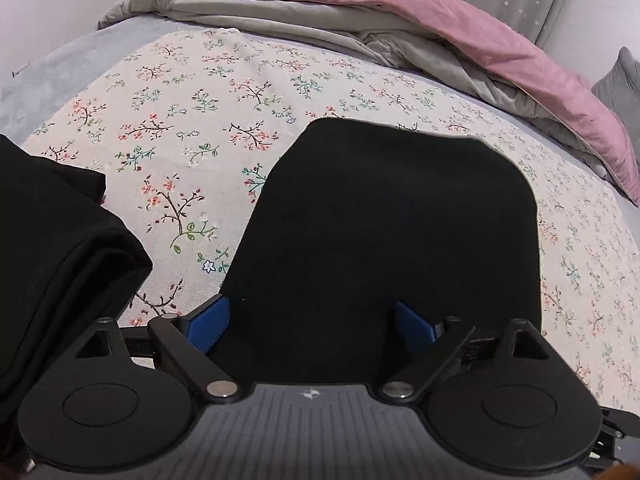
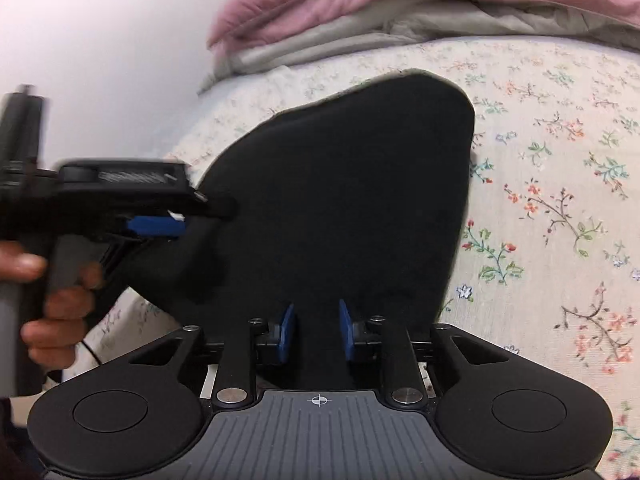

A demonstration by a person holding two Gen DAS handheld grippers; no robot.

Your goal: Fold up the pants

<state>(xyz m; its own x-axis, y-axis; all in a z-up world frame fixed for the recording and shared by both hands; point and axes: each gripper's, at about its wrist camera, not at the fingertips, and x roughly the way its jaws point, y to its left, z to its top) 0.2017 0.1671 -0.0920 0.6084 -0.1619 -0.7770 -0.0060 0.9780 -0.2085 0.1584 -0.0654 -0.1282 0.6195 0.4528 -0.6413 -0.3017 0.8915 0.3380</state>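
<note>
The black pants (image 1: 392, 220) lie folded into a compact shape on the floral bedspread (image 1: 180, 120). My left gripper (image 1: 312, 324) hovers over their near edge, open wide, with its blue pads (image 1: 210, 324) apart over the cloth and nothing pinched. In the right wrist view the same pants (image 2: 340, 184) fill the centre. My right gripper (image 2: 316, 332) has its blue pads close together, and black fabric runs in between them. The left gripper (image 2: 160, 220) appears blurred at the pants' left edge, held by a person's hand (image 2: 52, 300).
A second folded black garment (image 1: 60, 248) lies at the left of the bedspread. A bunched pink and grey duvet (image 1: 400, 12) runs along the far side of the bed. A grey pillow (image 1: 620, 80) sits at far right. A pale wall (image 2: 100, 40) is behind.
</note>
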